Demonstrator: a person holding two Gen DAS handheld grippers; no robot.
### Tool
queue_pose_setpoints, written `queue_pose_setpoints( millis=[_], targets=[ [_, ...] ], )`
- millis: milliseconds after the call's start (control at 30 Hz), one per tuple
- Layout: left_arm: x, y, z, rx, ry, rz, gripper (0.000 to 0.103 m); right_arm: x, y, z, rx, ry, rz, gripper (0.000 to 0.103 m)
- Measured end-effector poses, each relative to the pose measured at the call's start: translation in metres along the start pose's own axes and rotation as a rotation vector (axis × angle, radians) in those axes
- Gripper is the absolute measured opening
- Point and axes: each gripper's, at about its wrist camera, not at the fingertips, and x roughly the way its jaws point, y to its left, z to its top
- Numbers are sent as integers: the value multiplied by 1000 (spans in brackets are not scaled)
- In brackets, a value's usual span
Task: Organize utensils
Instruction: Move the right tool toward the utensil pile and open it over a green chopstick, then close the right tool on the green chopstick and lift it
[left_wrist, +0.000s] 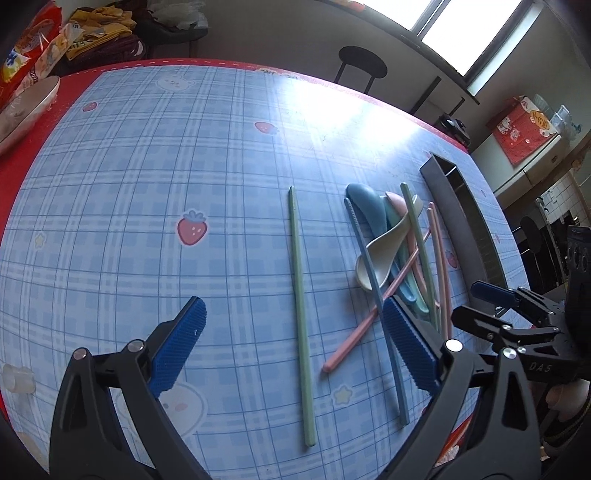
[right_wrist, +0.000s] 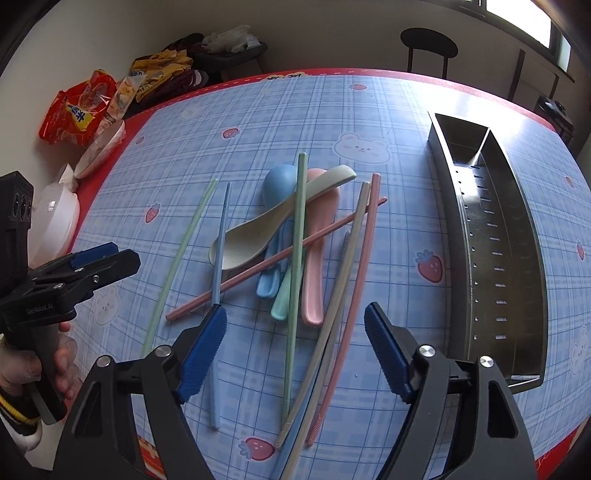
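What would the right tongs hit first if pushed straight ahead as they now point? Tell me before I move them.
Most likely the loose bundle of pastel plastic chopsticks lying between the open right tongs, beige and pink ones nearest; the pink plastic spoon sits just beyond. Depth is uncertain through the fisheye.

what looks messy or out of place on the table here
The spoons and chopsticks lie in a crisscrossed heap: a cream spoon rests over the blue spoon, and a pink chopstick cuts diagonally across. One green chopstick lies apart from the heap. The metal tray holds no utensils.
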Motion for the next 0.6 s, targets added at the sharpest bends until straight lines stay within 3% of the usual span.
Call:
queue_pose_setpoints(
  millis=[100,333,400,467,600],
  targets=[
    [5,0,3,-3,12,-18,71,4,1,2,10,-1,30,62],
    [17,-2,-4,16,35,-37,49,9,-3,1,37,-1,60,44],
    [20,-4,-5,29,47,-36,32,10,-4,-1,42,5,62,32],
    [23,-9,-7,49,59,-17,26,11,-2,-2,43,13,64,27],
    [28,-13,-10,63,70,5,25,14,-2,-9,50,32,66,23]
  ],
)
